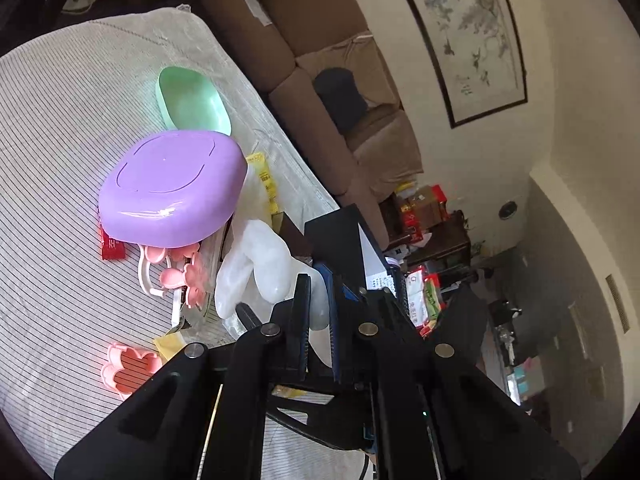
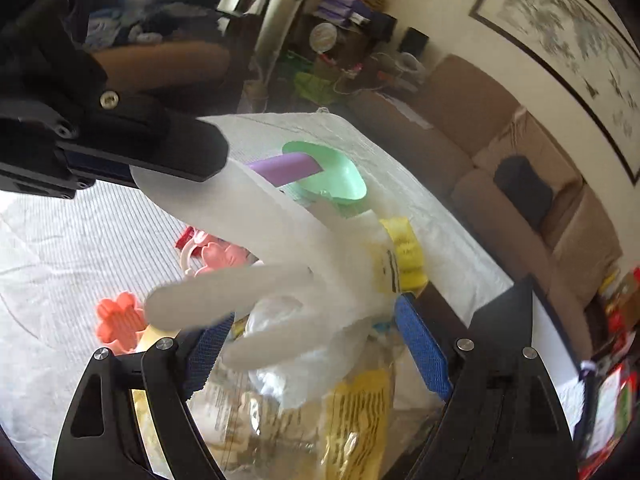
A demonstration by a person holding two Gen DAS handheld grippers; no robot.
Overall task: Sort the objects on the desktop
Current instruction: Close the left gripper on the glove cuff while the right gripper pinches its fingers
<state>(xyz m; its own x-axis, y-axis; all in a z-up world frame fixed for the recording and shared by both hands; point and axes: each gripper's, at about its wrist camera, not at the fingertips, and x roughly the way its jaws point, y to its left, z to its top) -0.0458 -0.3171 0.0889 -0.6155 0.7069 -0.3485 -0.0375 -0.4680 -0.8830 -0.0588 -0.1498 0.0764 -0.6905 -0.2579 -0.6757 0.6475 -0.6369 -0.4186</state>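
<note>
Left gripper: left gripper is clenched on the cuff end of a translucent white rubber glove; in the right wrist view the same gripper enters from the upper left and pinches the glove's flat end.
Right gripper: right gripper has its blue-padded jaws apart, one either side of the glove's dangling fingers; the pads do not press on anything I can see.
Held item: the glove hangs stretched between the two tools, its long axis running from the left gripper at upper left down toward the right gripper's gap.
Key relation: the glove's finger end lies directly ahead of the right fingers and between them; the right hand is the nearer one to that free end.
Beneath: a clear crinkled plastic bag with yellow print lies under the right gripper, likely to get caught in any closing grip.
Nearby clutter: a lilac oval plastic box lid, a mint green oval plastic tray, a pink flower-shaped cutter and pink flower clips sit on the white striped tablecloth.
Edges: the table's edge runs close on the sofa side, beside a yellow paper label.
Open room: the bare cloth lies on the side away from the sofa; judged the safer direction to carry the glove.
</note>
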